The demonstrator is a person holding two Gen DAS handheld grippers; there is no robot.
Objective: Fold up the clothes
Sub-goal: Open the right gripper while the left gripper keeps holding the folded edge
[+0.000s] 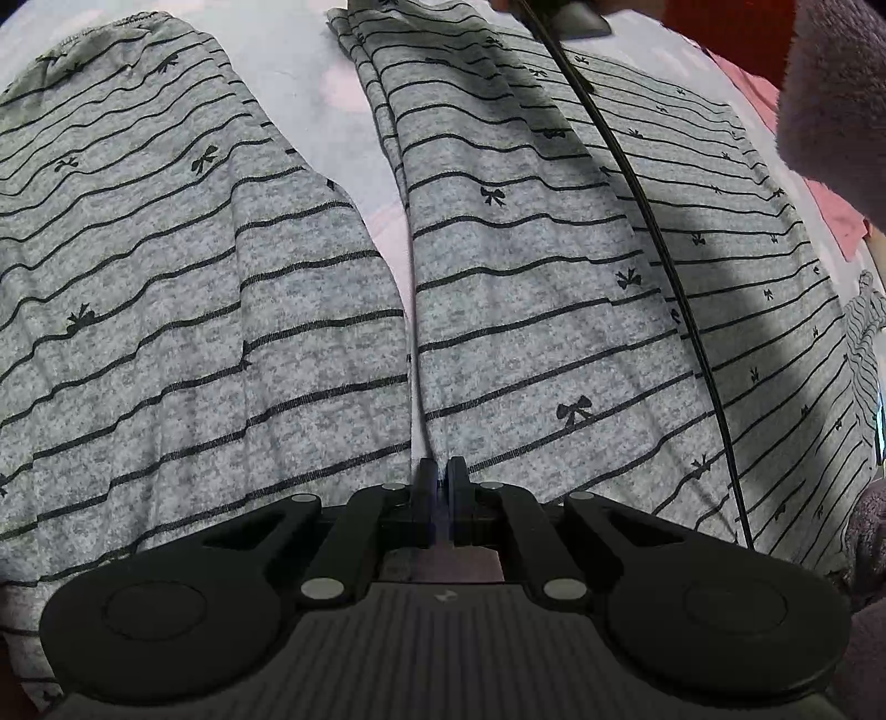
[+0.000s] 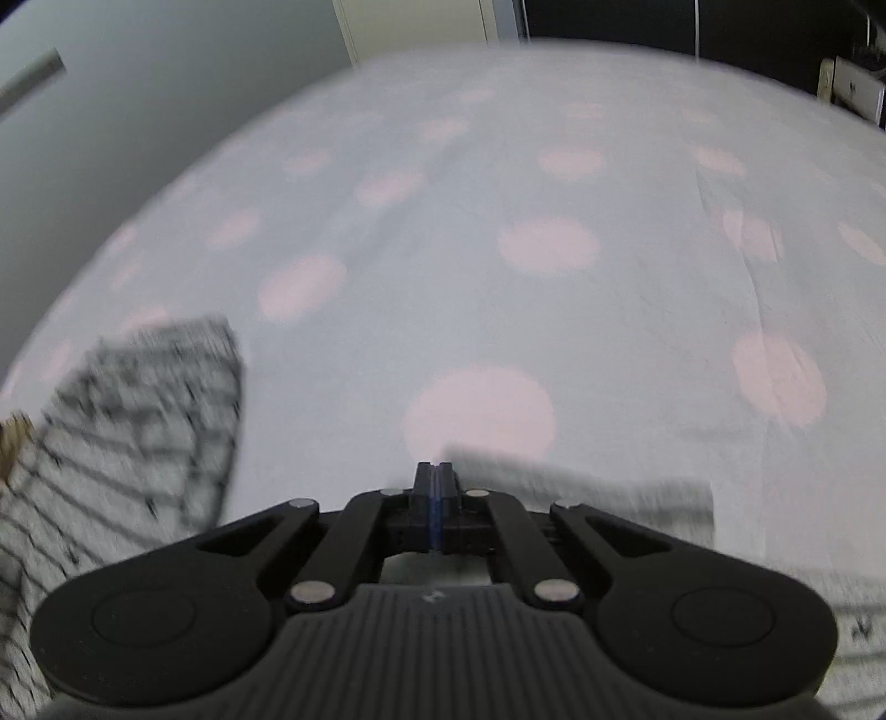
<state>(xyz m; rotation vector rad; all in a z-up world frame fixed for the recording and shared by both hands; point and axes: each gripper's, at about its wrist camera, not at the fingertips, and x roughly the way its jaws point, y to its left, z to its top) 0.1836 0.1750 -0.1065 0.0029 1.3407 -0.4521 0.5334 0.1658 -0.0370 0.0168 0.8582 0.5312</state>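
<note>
Grey trousers [image 1: 526,266] with thin black stripes and small bows lie on a white sheet with pink dots [image 1: 310,72], both legs running away from me. My left gripper [image 1: 442,471] is at the near end where the two legs meet, its jaws shut with the cloth gathered at their tips. In the right wrist view, which is blurred, my right gripper [image 2: 436,471] is shut with its blue pads touching and nothing between them, over the dotted sheet [image 2: 498,249]. Striped grey cloth [image 2: 138,399] lies to its left, and more shows under its right side.
A black cable [image 1: 653,238] crosses the right trouser leg. A fuzzy mauve sleeve [image 1: 830,94] reaches in at the upper right, with pink cloth [image 1: 830,205] below it. Beyond the bed are a pale wall [image 2: 138,83] and dark furniture [image 2: 775,39].
</note>
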